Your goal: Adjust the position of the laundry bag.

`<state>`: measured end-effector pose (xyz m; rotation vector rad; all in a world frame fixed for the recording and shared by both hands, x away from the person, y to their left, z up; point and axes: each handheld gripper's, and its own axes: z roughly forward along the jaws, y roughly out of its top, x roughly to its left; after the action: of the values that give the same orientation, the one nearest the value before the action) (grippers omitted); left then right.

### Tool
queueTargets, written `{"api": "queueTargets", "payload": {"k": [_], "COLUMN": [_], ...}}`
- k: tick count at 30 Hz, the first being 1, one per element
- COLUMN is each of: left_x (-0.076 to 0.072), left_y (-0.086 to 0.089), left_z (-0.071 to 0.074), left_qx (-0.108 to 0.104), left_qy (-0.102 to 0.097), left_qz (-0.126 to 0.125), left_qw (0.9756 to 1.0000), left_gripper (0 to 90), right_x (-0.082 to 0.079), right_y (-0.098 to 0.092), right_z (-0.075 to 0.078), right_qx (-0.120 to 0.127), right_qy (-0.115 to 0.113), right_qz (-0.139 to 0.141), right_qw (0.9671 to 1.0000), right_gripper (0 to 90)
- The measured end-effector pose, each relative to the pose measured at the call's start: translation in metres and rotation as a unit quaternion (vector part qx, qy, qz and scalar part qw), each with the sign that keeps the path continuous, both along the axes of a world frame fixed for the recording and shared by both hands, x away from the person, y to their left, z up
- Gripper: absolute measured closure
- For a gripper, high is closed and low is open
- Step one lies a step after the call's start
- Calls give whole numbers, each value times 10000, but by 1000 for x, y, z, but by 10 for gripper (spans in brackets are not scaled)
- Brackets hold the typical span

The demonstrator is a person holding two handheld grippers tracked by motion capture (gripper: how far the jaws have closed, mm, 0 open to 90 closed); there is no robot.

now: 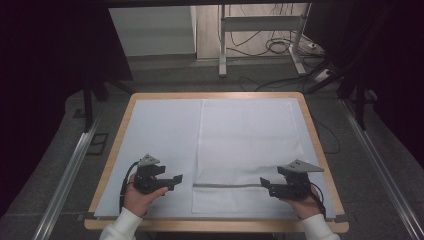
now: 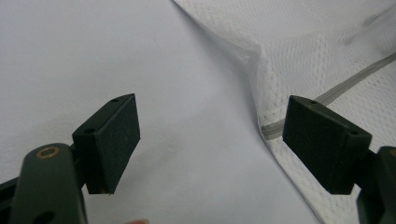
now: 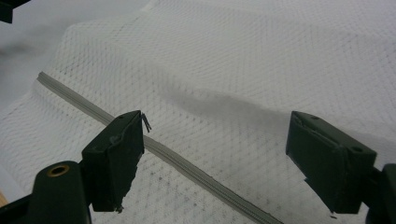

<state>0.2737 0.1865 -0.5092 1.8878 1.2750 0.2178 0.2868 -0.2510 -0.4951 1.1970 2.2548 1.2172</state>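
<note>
i see the white mesh bag lying flat on the counter, right of centre, its grey zipper running across near my edge. my left gripper sits just beside the zipper's left end, my right gripper at its right end. both sets of fingers are spread wide, grasping nothing.

We take this for a lab or test room set up for recording. At the centre of the frame we see a wooden-edged table under a white sheet. Metal rails run along the floor at both lower sides. At the top centre, loose cables lie beneath a metal desk frame, with dark curtains at the sides.
</note>
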Motion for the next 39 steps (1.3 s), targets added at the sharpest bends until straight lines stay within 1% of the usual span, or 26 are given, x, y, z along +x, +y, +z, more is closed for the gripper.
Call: {"api": "queueTargets", "payload": {"k": [6,7,9,14,17,19,22,24,26,27,28,30,34,39], "left_x": [1,0,0,-2,-3,-5,-6,-8,-8,-9,-9,-9,-6,-2], "left_y": [-1,-2,-2,-3,-2,1,3,4,4,4,5,5,5,-2], "left_z": [-1,0,0,2,2,2,3,3,3,3,3,4,5,4], "left_qx": [40,86,110,107,95,55,28,9,35,50,47,44,26,53], "left_qy": [-10,-60,-85,-176,-187,-248,-276,-242,-235,-211,-145,-133,-130,-62], "left_qz": [35,34,32,-5,-9,55,111,125,122,131,139,139,133,40], "left_qw": [10000,9999,9999,9998,9998,9997,9996,9996,9996,9997,9998,9998,9998,10000], "left_gripper": [188,188,183,192,202,214,217,219,220,223,231,239,243,242], "right_x": [0,0,0,1,2,2,3,4,6,6,7,7,7,5], "right_y": [-1,-1,-2,-1,1,2,3,4,4,5,5,5,3,0], "right_z": [0,0,-1,0,0,1,2,2,2,3,3,3,3,2], "right_qx": [-15,-22,-34,-87,-106,-126,-125,-132,-119,-108,-117,-102,-107,-132], "right_qy": [-13,-15,10,1,-12,-31,-58,-38,-36,-27,-48,-51,-42,-55], "right_qz": [21,16,1,17,35,58,76,84,109,111,122,130,120,92], "right_qw": [10000,10000,10000,10000,9999,9999,9999,9999,9999,9999,9998,9998,9999,9999], "right_gripper": [193,192,193,193,193,193,193,193,193,193,193,193,193,193]}}
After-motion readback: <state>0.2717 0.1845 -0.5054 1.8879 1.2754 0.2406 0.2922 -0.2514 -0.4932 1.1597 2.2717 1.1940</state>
